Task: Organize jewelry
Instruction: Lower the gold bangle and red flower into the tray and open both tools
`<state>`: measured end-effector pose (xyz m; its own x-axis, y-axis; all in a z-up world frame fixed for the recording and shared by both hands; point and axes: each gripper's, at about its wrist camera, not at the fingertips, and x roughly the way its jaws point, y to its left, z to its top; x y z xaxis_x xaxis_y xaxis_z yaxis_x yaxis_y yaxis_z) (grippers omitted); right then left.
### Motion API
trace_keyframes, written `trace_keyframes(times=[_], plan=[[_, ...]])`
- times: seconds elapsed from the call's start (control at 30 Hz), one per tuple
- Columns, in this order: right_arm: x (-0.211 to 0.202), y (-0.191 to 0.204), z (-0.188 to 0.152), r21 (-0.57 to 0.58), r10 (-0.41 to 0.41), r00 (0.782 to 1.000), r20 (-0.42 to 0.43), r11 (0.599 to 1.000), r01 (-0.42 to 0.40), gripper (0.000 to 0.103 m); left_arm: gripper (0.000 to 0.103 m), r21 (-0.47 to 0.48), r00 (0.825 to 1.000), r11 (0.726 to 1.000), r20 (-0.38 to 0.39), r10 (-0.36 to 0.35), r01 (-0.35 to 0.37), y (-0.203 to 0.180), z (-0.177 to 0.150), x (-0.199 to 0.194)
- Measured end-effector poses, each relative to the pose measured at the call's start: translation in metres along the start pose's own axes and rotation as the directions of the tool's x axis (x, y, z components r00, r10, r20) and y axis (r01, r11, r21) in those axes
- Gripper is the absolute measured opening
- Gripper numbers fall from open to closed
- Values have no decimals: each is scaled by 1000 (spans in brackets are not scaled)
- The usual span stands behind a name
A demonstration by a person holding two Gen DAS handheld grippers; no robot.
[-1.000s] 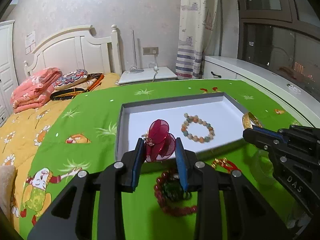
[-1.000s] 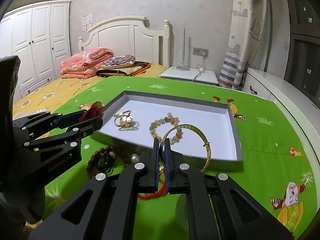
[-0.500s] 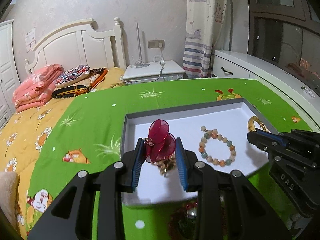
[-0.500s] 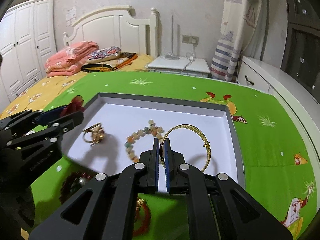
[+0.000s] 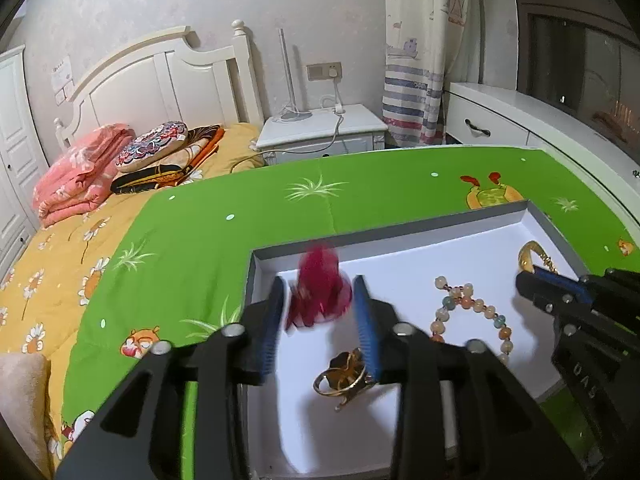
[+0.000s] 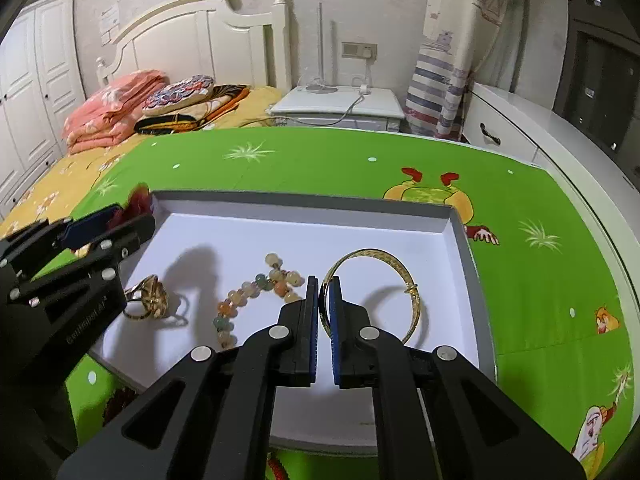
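A grey-walled white tray [image 5: 400, 230] [image 6: 304, 199] lies on the green cloth. In it are a gold ring [image 5: 346, 372] [image 6: 148, 298] and a pastel bead bracelet [image 5: 472, 314] [image 6: 256, 292]. My left gripper [image 5: 320, 312] hangs over the tray's left part; a red flower ornament [image 5: 320, 294], blurred, sits between its fingers, which stand a little wider than it. Its tip shows in the right wrist view [image 6: 138, 200]. My right gripper [image 6: 324, 308] is shut on a gold bangle [image 6: 384, 280] over the tray's right part; it also shows in the left wrist view [image 5: 532, 258].
A bed with folded pink bedding [image 6: 112, 108] and pillows [image 5: 152, 146] lies at the left. A white nightstand [image 6: 340, 106] and a striped curtain [image 5: 416, 80] stand at the back, a white counter [image 5: 520, 120] at the right. Red beads [image 6: 276, 466] lie before the tray.
Both grippers moved forward over the tray. The left fingers have spread slightly and the red flower looks loose and blurred. The right gripper still holds the bangle, now lower over the tray.
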<state>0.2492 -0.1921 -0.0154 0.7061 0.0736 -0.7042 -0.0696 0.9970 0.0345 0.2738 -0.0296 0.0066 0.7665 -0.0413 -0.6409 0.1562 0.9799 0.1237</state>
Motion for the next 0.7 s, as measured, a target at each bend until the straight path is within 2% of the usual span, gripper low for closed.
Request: trace_keyframes(times=[0.07, 0.17, 0.23, 0.33, 0.4, 0.47, 0.7], plan=[[-1, 0, -1, 2, -3, 1000, -1, 1000, 3, 12, 70, -5, 1000, 1000, 22, 18, -18, 0, -1, -3], [-5, -3, -2, 11, 2, 1000, 21, 1000, -2, 25, 73, -6, 998, 999, 43, 38, -37, 0, -4, -7], [-11, -5, -3, 17, -2, 999, 43, 1000, 1, 26, 77, -14, 998, 999, 47, 34, -34, 0, -7, -11], [-20, -6, -5, 17, 1, 998, 64, 1000, -2, 27, 89, -34, 996, 999, 76, 35, -33, 3, -12, -23], [-29, -8, -10, 28, 9, 996, 86, 1000, -12, 31, 96, -49, 995, 998, 96, 35, -30, 5, -19, -33], [-36, -10, -17, 36, 21, 995, 102, 999, -25, 40, 98, -56, 994, 998, 105, 31, -26, 7, -26, -41], [-59, -4, -45, 5, 39, 989, 141, 999, -40, 51, 98, -53, 995, 999, 101, -7, 12, 5, -58, -63]])
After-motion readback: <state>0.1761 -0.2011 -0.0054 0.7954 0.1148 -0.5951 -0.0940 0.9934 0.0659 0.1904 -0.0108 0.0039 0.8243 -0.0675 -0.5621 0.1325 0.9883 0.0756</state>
